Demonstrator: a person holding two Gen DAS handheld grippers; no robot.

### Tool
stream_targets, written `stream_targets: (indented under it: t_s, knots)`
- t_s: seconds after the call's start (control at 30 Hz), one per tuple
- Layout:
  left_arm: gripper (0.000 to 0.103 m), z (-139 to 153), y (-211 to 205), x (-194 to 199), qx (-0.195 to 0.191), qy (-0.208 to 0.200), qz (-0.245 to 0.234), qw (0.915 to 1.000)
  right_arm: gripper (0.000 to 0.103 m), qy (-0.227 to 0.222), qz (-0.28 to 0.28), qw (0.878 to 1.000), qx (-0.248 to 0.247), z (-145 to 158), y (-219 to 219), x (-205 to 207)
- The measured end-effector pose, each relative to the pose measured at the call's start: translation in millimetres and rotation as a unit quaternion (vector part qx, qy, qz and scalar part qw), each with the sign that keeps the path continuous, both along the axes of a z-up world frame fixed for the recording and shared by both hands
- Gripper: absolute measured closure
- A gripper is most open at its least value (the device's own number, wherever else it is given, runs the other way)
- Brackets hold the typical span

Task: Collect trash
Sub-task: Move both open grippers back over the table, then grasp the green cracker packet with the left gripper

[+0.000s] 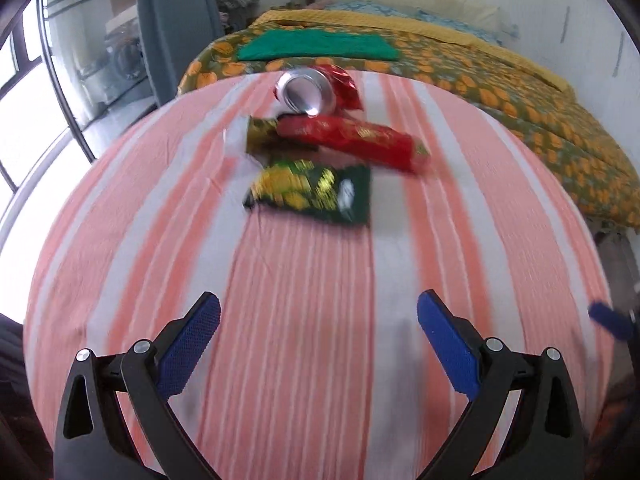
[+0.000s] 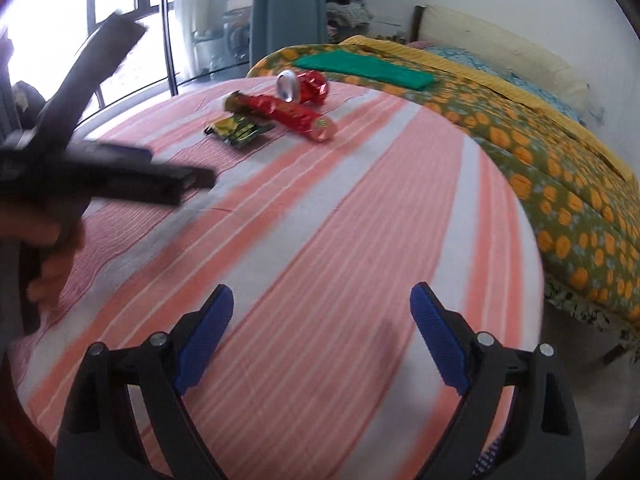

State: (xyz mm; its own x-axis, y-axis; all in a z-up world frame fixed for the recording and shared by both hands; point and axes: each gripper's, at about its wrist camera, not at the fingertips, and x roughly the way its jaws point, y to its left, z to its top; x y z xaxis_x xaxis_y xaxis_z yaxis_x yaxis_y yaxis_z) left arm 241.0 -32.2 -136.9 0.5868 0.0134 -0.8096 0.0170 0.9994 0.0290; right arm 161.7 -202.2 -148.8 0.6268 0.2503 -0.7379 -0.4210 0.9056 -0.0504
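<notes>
Left wrist view: blurred; gripper over a pink-and-white striped sheet (image 1: 304, 280).
Window (image 1: 24, 92): far left, bright, dark frames.
Left gripper (image 1: 319, 308): jaws spread wide, blue pads bare, nothing between them; sheet below.
Trash cluster: centre of the sheet, well ahead of the fingers.
Green wrapper (image 1: 310, 194): nearest piece, green and yellow, lying flat.
Red wrapper (image 1: 352, 140): long, just behind the green one, running from left to lower right; its left end gold-green.
Can (image 1: 308, 90): on its side, silver end facing the camera, at the back of the cluster.
Green cloth (image 1: 316, 46): folded, on the orange-flowered bedspread (image 1: 540, 112) beyond the sheet.
Right edge: a blue pad, blurred.

Right wrist view: same bed, seen from further right.
Hand (image 2: 48, 248): left edge, gripping a dark gripper body whose fingers reach out over the sheet (image 2: 320, 220).
Trash: upper centre, well apart from the near fingers; green wrapper (image 2: 238, 130), red wrapper (image 2: 288, 114), can (image 2: 302, 85) touching or overlapping in a row.
Right gripper (image 2: 322, 308): jaws wide apart, empty.
Flowered bedspread (image 2: 560, 168): right side, green cloth (image 2: 364, 67) on it.
</notes>
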Motion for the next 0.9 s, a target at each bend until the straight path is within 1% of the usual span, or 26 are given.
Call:
stream_targets:
  t_s: [0.1, 0.17, 0.23, 0.33, 0.37, 0.47, 0.53, 0.63, 0.7, 0.77, 0.83, 0.9]
  knots:
    - [0.006, 1.2, -4.8, 28.6, 0.007, -0.002, 0.018, 0.9998, 0.015, 0.009, 0.009, 1.0, 0.0, -5.2, 9.3, 1.6]
    - [0.006, -0.3, -7.9, 43.8, 0.017, 0.0, 0.033, 0.9993, 0.015, 0.018, 0.014, 1.0, -0.012, -9.5, 13.6, 3.4]
    - [0.006, -4.4, -10.7, 56.7, 0.031, 0.004, 0.044, 0.9985, 0.015, 0.021, 0.015, 1.0, -0.01, -9.7, 12.0, 4.2]
    - [0.006, -11.1, -7.7, 64.4, 0.055, 0.013, 0.059, 0.9967, 0.015, 0.033, 0.014, 0.999, -0.002, -10.8, 8.5, 7.7]
    - [0.006, -11.6, -2.7, 63.5, 0.053, 0.014, 0.063, 0.9965, 0.015, 0.034, 0.013, 0.999, -0.001, -11.0, 8.5, 8.6]
    - [0.006, -9.6, 24.6, 53.9, 0.037, 0.018, 0.082, 0.9958, 0.014, 0.037, 0.013, 0.999, -0.001, -11.8, 8.5, 9.1]
    - [0.006, -8.1, 49.8, 39.9, 0.026, 0.022, 0.097, 0.9947, 0.013, 0.038, 0.011, 0.999, -0.001, -12.1, 8.4, 9.8]
    - [0.006, -7.5, 83.6, 17.6, 0.028, 0.026, 0.121, 0.992, 0.012, 0.039, 0.009, 0.999, -0.001, -12.3, 8.2, 10.9]
    - [0.006, -5.1, 97.6, 7.2, 0.022, 0.025, 0.124, 0.9917, 0.012, 0.039, 0.008, 0.999, -0.001, -12.5, 8.0, 11.2]
    - [0.006, 2.2, 102.4, 0.7, -0.012, 0.011, 0.107, 0.9941, 0.012, 0.04, 0.007, 0.999, 0.0, -13.1, 7.9, 12.4]
    - [0.006, 13.1, 96.0, 1.8, -0.061, -0.008, 0.067, 0.9959, 0.011, 0.041, 0.006, 0.999, 0.001, -13.3, 7.2, 12.6]
    - [0.006, 20.1, 83.8, 11.5, -0.074, -0.014, 0.034, 0.9966, 0.011, 0.042, 0.004, 0.999, 0.002, -13.7, 6.9, 13.4]
